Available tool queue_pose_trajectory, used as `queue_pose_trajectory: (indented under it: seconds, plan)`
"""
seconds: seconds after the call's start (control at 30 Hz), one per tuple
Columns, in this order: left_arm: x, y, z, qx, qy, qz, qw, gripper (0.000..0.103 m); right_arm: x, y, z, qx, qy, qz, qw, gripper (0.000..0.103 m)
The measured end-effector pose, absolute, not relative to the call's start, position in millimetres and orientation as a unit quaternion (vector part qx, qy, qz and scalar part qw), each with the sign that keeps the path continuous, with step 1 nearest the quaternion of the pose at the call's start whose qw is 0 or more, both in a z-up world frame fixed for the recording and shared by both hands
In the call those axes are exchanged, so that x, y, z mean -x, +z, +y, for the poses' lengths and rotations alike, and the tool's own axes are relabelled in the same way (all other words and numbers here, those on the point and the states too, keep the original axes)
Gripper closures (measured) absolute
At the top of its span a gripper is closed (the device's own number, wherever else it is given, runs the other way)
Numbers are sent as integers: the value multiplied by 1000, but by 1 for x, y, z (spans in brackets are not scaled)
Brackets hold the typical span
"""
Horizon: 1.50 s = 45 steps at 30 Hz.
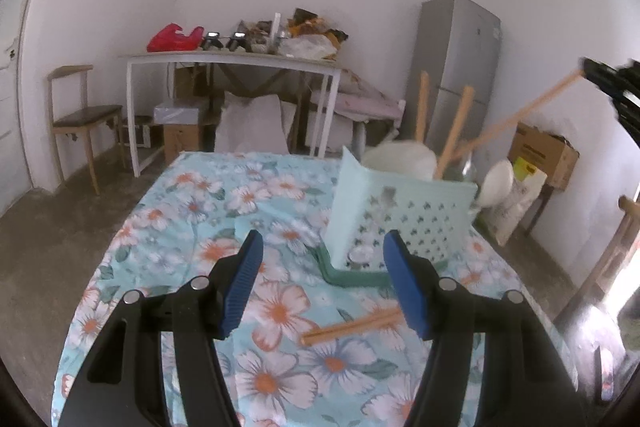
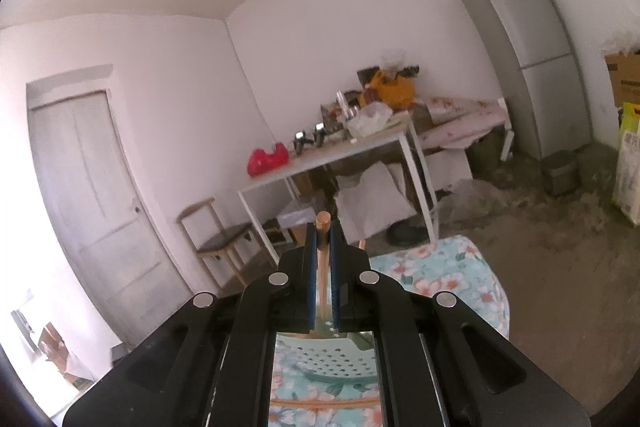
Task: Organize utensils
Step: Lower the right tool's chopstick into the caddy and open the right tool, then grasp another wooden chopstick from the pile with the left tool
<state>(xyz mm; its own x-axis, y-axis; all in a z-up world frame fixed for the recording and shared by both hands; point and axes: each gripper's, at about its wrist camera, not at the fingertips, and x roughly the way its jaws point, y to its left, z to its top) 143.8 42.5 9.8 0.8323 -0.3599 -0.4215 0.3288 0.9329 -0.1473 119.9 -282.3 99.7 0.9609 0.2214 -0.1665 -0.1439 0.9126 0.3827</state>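
My left gripper (image 1: 322, 283) has its blue-padded jaws spread with nothing between them, hanging above the floral turquoise tablecloth (image 1: 192, 227). Just below and right of the gap, at about five o'clock, a pair of pale wooden chopsticks (image 1: 352, 325) lies flat on the cloth, its long axis running from eight to two o'clock, its upper end passing behind my right pad. Beyond, at one o'clock, stands the mint-green perforated plastic drainer basket (image 1: 420, 219), wooden handles leaning in it. My right gripper (image 2: 323, 239) is pressed tight on a single wooden chopstick (image 2: 322, 227), high and well apart. The left is nearer, I judge.
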Motion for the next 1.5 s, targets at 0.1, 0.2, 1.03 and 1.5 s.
queue_pose_trajectory:
  seconds: [0.1,0.2,1.03,1.5]
  plan:
    - [-143,7,37,24,-188,232,954,42,-140,84,-276,-196,96,127,968,99]
    - [-143,3,33,19,-193,237,952,42,-158,65,-266,-196,98,159,963,99]
    - [-147,-15,-26,-105,-289,283,908,39,-108,4,-304,-240,52,243,938,61]
    - [-140,-78,-119,-398,-291,241,836,74,-117,-103,-318,-371,66,398,837,60]
